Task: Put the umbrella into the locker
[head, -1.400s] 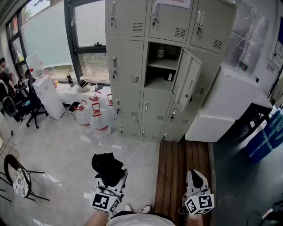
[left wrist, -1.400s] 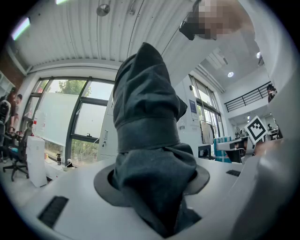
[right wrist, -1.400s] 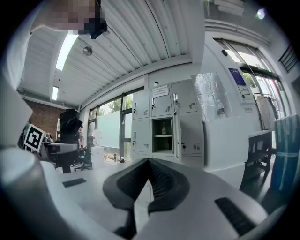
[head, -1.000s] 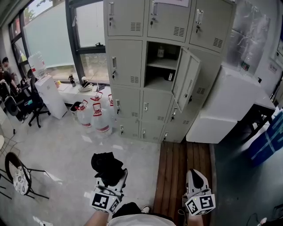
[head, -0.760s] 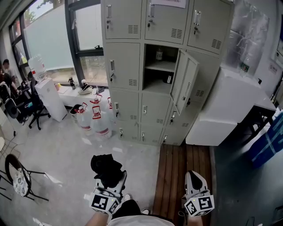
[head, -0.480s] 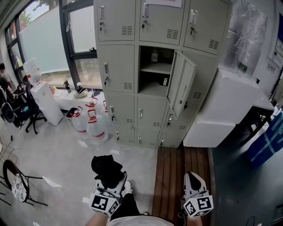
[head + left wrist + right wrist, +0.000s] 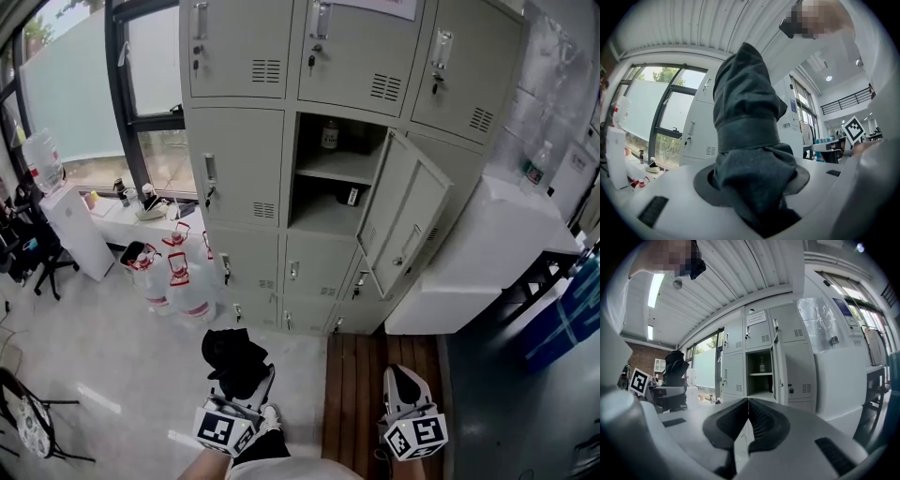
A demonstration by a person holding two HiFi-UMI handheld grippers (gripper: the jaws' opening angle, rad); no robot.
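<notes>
Clamping the folded umbrella (image 7: 747, 140) upright, our left hand-held gripper (image 7: 752, 197) hung well short of the open locker (image 7: 330, 183). We saw bunched dark-grey fabric cinched by a strap (image 7: 747, 133); our right hand-held gripper (image 7: 748, 418) was pressed together, empty.

black umbrella (image 7: 234, 356), lt grey locker (image 7: 239, 159), brown wood slats (image 7: 361, 375), red-handled clear water jugs (image 7: 187, 281).

No legible text, paper notice (image 7: 375, 7) on locker (image 7: 239, 164) too small
</notes>
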